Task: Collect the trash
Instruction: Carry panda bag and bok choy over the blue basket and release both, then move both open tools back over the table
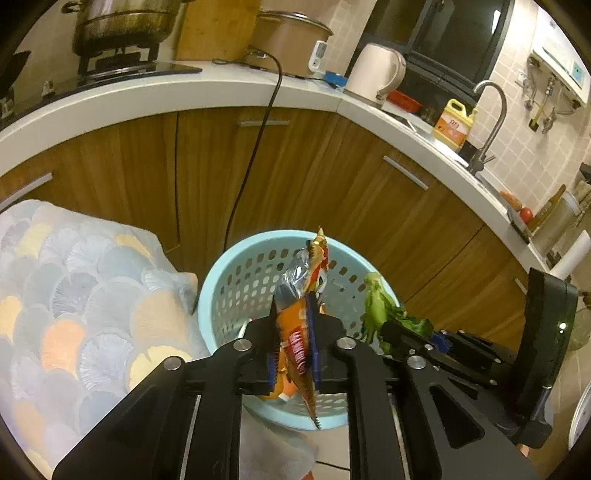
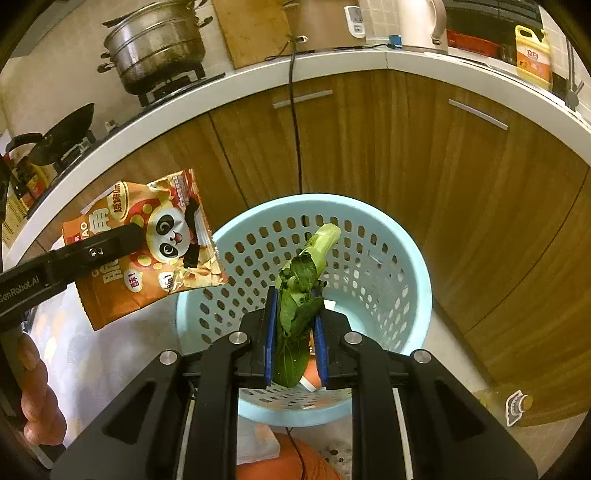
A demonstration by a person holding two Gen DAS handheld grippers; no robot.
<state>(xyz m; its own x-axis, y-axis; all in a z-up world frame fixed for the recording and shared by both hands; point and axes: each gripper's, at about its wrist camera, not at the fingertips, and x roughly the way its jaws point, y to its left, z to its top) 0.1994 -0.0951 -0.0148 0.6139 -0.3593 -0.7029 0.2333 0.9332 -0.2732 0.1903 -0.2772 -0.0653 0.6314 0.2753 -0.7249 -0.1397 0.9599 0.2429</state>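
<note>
I'm working in a home kitchen: a white curved surface runs over wood-grain cabinet doors with metal handles, and on it I see a steel stockpot on a gas burner, a dark wok, a wooden cutting board and a pale electric kettle. Further along I can make out a gooseneck faucet, a yellow detergent jug and tiled walls. A pale blue perforated basket stands on the floor by the cabinets.

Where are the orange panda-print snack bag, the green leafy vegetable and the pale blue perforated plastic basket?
orange panda-print snack bag [image 2: 162, 243], right wrist view, on the panda face.
green leafy vegetable [image 2: 295, 295], right wrist view, on the crumpled leaves.
pale blue perforated plastic basket [image 2: 417, 280], right wrist view, on the right rim.
</note>
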